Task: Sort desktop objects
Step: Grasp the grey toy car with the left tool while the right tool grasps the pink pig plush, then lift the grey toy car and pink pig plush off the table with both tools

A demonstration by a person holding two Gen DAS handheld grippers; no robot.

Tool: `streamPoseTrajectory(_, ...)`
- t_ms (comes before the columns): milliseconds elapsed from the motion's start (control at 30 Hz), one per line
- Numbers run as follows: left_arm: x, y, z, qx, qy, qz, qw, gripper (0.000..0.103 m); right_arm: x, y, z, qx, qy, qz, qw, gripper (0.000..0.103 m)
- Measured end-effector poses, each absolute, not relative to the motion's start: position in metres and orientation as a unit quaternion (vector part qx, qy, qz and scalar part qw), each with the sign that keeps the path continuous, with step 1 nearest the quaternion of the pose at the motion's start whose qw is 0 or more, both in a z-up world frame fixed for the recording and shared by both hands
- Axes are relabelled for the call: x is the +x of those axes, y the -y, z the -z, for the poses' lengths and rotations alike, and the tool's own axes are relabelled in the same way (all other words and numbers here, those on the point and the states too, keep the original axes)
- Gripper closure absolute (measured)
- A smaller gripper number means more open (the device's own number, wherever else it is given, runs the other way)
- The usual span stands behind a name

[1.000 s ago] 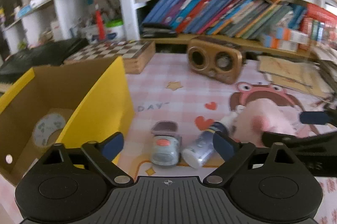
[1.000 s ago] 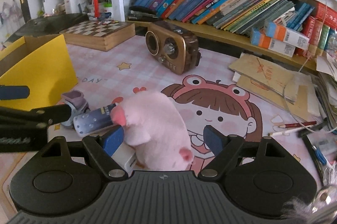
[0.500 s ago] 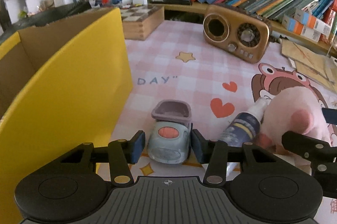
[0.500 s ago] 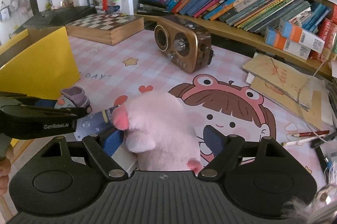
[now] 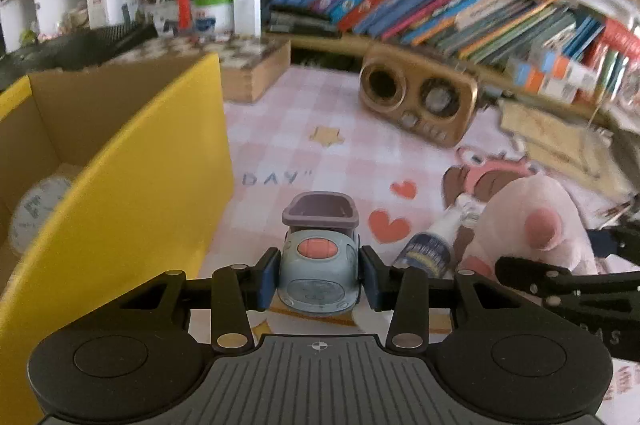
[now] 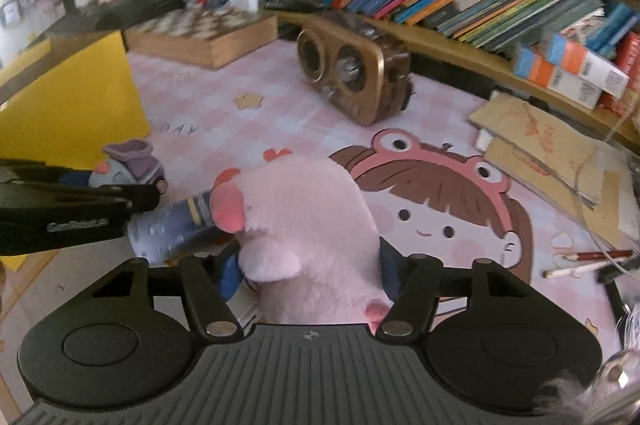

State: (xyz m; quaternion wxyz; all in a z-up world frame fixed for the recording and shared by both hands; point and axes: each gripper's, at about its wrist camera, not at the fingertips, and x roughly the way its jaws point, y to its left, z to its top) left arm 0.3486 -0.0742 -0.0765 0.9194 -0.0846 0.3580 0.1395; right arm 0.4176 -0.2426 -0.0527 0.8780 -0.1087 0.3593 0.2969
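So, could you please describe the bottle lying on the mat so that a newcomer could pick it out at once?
Start at the tall yellow box on the pink checked mat. To its right come a grey-blue toy car, then the pink plush pig. The bottle lies on its side between them: dark blue, white nozzle, the only cylinder there.

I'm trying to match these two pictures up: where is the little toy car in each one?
Left wrist view: the toy car sits low in the middle, gripped by the left claw.
Right wrist view: it is at the left edge, behind the left claw's dark finger.
Shared landmark: the brown radio, standing on the pink mat.
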Motion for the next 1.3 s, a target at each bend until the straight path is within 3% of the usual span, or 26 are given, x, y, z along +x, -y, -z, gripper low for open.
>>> streamPoseTrajectory(367, 0.309, 0.083, 0.037, -0.119, -0.311, -0.1, 0.938, 0.061, 0.387, 0.281, 0.018, -0.03, -0.347, -0.253, 0.902, 0.042)
streamPoseTrajectory(1300, 0.199, 0.092, 0.023, -0.111, -0.306, 0.005, 0.946, 0.061, 0.254, 0.289, -0.004, -0.033, -0.353, -0.23, 0.906, 0.042)
